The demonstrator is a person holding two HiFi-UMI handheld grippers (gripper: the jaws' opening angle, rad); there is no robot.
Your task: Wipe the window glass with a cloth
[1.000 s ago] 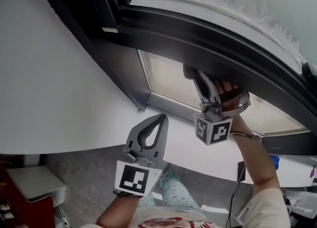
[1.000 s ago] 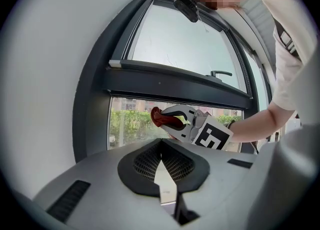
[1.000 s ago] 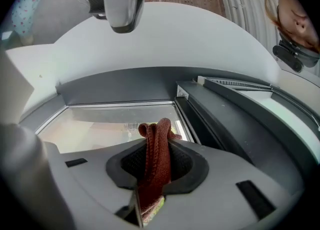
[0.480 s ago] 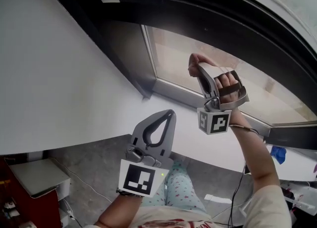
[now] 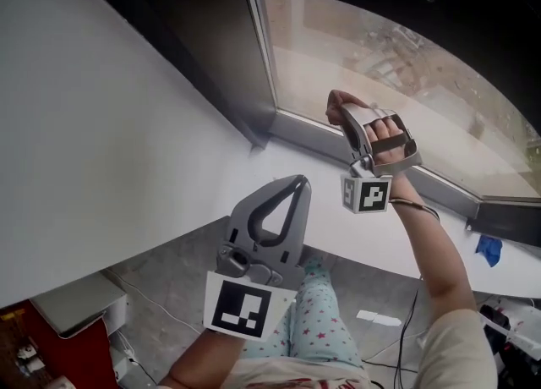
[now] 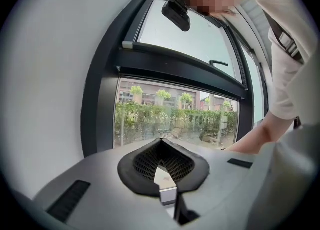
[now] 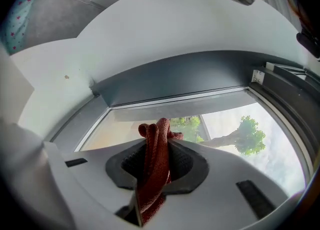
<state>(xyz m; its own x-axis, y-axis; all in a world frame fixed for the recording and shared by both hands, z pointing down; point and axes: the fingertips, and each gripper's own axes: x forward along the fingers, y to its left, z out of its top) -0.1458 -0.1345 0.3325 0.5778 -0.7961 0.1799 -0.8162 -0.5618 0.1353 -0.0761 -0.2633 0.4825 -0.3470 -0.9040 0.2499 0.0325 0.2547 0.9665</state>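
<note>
— Where's the cloth?
— It's clamped in my right gripper [image 7: 159,143]. The red cloth [image 7: 154,166] runs lengthwise along the jaws, its end poking past the tips toward the window glass [image 7: 225,119], near the pane's bottom edge and left corner (contact I can't confirm).
— Obstacles?
— Only the bottom frame rail [image 5: 308,134] just below. My left gripper [image 5: 297,183] hangs lower, jaws together, empty.

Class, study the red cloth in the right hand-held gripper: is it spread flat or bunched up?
Bunched up. The red cloth sits as a narrow twisted fold clamped between the jaws of the right hand-held gripper.
</note>
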